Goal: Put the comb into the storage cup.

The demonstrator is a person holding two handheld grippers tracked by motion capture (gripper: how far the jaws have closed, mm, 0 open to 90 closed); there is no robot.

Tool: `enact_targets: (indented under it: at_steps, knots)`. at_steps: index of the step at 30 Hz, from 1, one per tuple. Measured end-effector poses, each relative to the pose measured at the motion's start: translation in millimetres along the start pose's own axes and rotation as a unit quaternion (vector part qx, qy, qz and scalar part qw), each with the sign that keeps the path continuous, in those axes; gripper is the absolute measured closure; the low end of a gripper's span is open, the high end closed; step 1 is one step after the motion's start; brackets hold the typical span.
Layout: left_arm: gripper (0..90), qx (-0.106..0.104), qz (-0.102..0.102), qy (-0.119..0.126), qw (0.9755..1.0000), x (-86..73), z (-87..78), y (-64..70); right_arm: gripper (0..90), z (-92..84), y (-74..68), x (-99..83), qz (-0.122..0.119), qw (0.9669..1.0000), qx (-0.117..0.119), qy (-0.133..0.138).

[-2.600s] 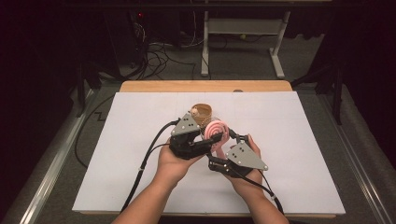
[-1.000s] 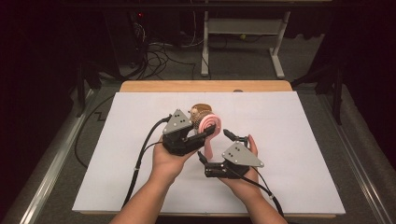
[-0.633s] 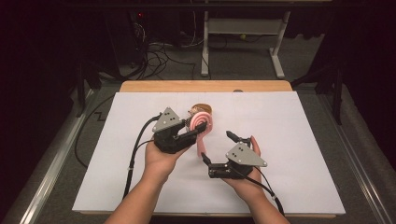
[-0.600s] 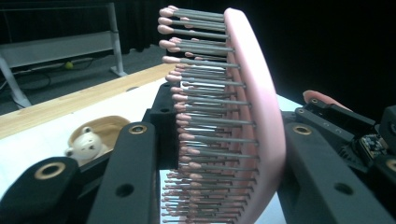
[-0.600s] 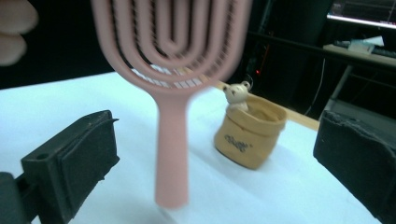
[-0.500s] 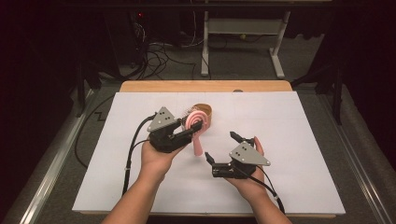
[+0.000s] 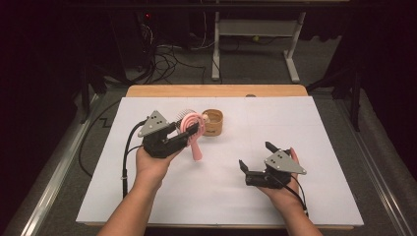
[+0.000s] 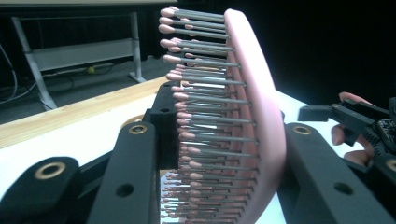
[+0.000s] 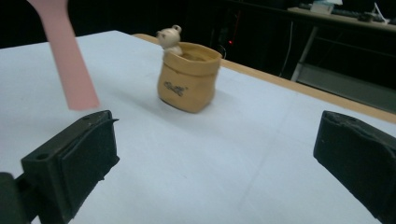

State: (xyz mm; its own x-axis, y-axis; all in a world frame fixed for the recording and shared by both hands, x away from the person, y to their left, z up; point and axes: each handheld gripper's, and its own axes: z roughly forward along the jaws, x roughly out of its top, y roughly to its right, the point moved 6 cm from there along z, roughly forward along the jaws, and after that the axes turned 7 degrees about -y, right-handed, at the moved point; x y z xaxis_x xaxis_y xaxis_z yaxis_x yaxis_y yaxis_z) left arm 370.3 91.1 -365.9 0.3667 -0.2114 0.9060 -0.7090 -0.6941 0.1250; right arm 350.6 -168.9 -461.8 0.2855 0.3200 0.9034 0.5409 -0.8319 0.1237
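Observation:
A pink hairbrush [image 7: 191, 129] with grey, pink-tipped bristles [image 8: 205, 116] is held above the white table. My left gripper [image 7: 188, 132] is shut on its head, one jaw on each side in the left gripper view, and its flat handle [image 9: 65, 56] hangs down. Just right of the brush, a small yellow fabric pouch [image 7: 213, 122] stands upright with a little bear figure [image 9: 169, 37] peeking over its rim. My right gripper [image 7: 255, 155] hovers at the front right, open and holding nothing, with the pouch [image 9: 189, 81] some way ahead of its jaws.
A white sheet [image 7: 295, 128] covers the table, and a strip of bare wood [image 7: 216, 91] shows along the far edge. Behind the table are a dark floor with cables [image 7: 162, 59] and a white desk frame [image 7: 255, 29].
The left gripper has carried the brush leftward, clear of the pouch. The right gripper has drawn away from the brush, toward the front right, with its jaws apart.

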Motion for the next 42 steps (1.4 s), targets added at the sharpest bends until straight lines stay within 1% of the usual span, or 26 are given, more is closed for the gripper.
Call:
enact_targets:
  at_steps: [3, 8, 12, 18, 20, 22, 24, 30, 33, 37, 40, 42]
  knots:
    - [63.4, 0.005, 0.002, 0.002, 1.0, -1.0, -3.9, -3.9, 0.4, -6.3, 13.1, -7.0, 0.012, 0.9999, -0.008, -0.005]
    - [63.4, 0.012, -0.004, 0.008, 0.9999, -3.7, -11.2, -11.7, 0.4, -19.1, 32.5, -15.8, 0.028, 0.9993, -0.025, -0.009]
    - [63.4, 0.018, -0.012, 0.013, 0.9997, -6.2, -16.9, -19.0, 0.4, -29.2, 44.9, -22.8, 0.033, 0.9986, -0.039, -0.012]
    - [63.4, 0.026, -0.02, 0.015, 0.9993, -9.1, -24.3, -28.7, 0.4, -39.9, 60.5, -33.3, 0.04, 0.9973, -0.058, -0.017]
    - [63.4, 0.025, -0.022, 0.016, 0.9993, -9.6, -26.5, -30.9, 0.4, -42.2, 64.7, -36.6, 0.045, 0.9968, -0.063, -0.017]
    - [63.5, 0.029, -0.022, 0.016, 0.9992, -10.4, -27.8, -32.9, 0.4, -44.1, 69.5, -40.4, 0.054, 0.9962, -0.066, -0.016]
    - [63.5, 0.03, -0.025, 0.017, 0.9991, -11.0, -28.6, -34.3, 0.4, -45.0, 73.3, -44.5, 0.062, 0.9955, -0.07, -0.017]
    - [63.4, 0.029, -0.026, 0.021, 0.999, -9.3, -27.6, -33.3, 0.4, -47.9, 79.6, -46.7, 0.072, 0.9945, -0.076, -0.011]
    - [63.5, 0.028, -0.026, 0.022, 0.999, -6.3, -25.8, -33.7, 0.4, -49.2, 79.7, -47.2, 0.074, 0.9945, -0.073, -0.01]
    - [63.5, 0.022, -0.035, 0.032, 0.9987, 0.7, -23.3, -34.5, 0.4, -50.4, 78.6, -46.8, 0.071, 0.9948, -0.072, -0.008]
    - [63.5, 0.023, -0.028, 0.033, 0.9988, 6.0, -20.4, -32.2, 0.4, -51.4, 78.6, -46.5, 0.071, 0.9948, -0.072, -0.007]
    - [63.5, 0.021, -0.027, 0.036, 0.9988, 8.9, -18.4, -30.7, 0.4, -51.5, 78.5, -46.7, 0.071, 0.9948, -0.073, -0.007]
